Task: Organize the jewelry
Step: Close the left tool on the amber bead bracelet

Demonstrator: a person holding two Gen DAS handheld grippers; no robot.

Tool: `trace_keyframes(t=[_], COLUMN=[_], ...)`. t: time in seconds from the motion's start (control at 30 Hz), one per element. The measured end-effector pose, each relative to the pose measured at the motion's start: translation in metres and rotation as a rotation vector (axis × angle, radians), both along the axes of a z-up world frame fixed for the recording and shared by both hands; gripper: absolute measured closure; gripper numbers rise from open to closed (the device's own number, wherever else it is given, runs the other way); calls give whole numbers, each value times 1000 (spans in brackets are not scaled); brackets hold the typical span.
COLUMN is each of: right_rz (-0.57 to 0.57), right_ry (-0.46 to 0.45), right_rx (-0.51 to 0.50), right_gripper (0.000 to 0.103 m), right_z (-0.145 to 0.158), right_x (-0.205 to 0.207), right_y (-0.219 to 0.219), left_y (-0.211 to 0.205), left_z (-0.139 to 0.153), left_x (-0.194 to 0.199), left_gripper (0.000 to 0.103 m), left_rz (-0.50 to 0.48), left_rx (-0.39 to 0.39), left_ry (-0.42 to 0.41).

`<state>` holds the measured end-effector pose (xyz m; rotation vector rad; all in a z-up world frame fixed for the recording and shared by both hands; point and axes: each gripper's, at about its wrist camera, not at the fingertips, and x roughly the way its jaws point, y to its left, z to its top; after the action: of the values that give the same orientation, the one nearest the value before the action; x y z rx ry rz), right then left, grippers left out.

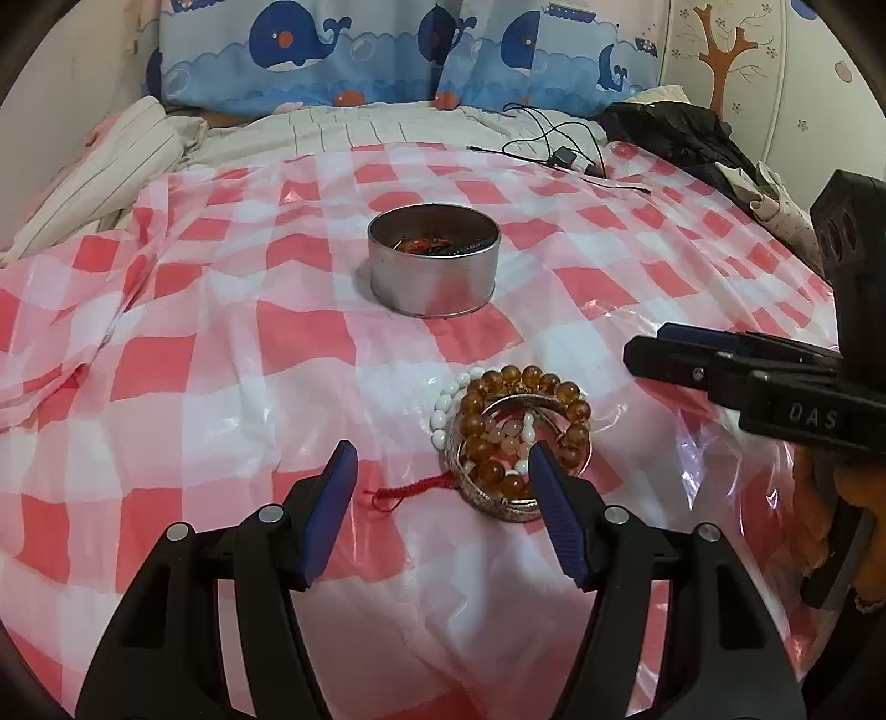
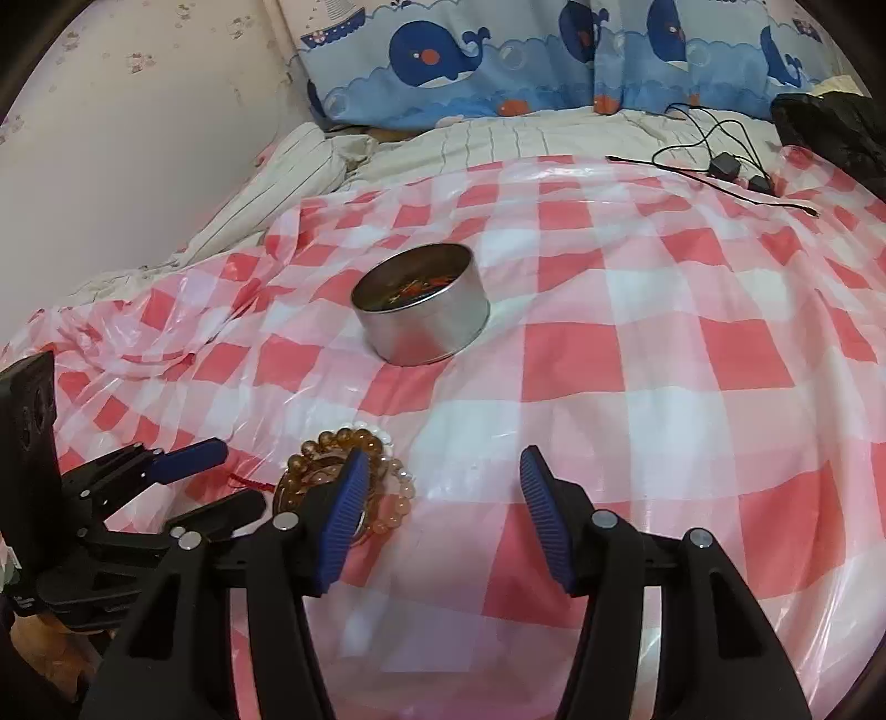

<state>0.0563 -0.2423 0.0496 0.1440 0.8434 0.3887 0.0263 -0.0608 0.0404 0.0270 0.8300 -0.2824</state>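
A pile of bracelets (image 1: 512,437) lies on the red-and-white checked plastic sheet (image 1: 221,354): amber beads, white beads, a silver bangle and a red cord. My left gripper (image 1: 443,459) is open, its right finger at the pile's near edge. A round metal tin (image 1: 434,260) with some jewelry inside stands farther back. In the right wrist view the pile (image 2: 343,476) sits at the left finger of my open, empty right gripper (image 2: 440,465), with the tin (image 2: 421,304) beyond. The right gripper shows at the right of the left wrist view (image 1: 720,371).
Whale-print pillows (image 1: 387,50) and striped bedding (image 1: 111,160) lie at the back. A black cable with an adapter (image 1: 562,152) and a black bag (image 1: 675,138) lie at the far right.
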Motion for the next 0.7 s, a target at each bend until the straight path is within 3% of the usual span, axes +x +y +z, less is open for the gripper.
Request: trace_keyframes(t=[0.17, 0.3, 0.4, 0.43, 0.53, 0.7], right_rz=[-42, -52, -47, -44, -40, -43], right_ry=[2, 16, 21, 21, 20, 28], right_rx=[52, 77, 89, 90, 92, 94], right_gripper=[48, 48, 47, 47, 47, 47], right_z=[2, 1, 0, 0, 0, -1], right_x=[3, 5, 6, 6, 6, 6], right_y=[-9, -14, -13, -12, -12, -12], left_y=[-6, -16, -22, -22, -21, -14], left_z=[-2, -5, -12, -13, -15, -6], left_x=[17, 29, 31, 31, 31, 27], left_gripper=[42, 46, 64, 77, 93, 93], left_rz=[-11, -27, -45, -48, -35, -19], left_rx=[-50, -38, -21, -19, -12, -37], left_ry=[-4, 9, 30, 37, 37, 4])
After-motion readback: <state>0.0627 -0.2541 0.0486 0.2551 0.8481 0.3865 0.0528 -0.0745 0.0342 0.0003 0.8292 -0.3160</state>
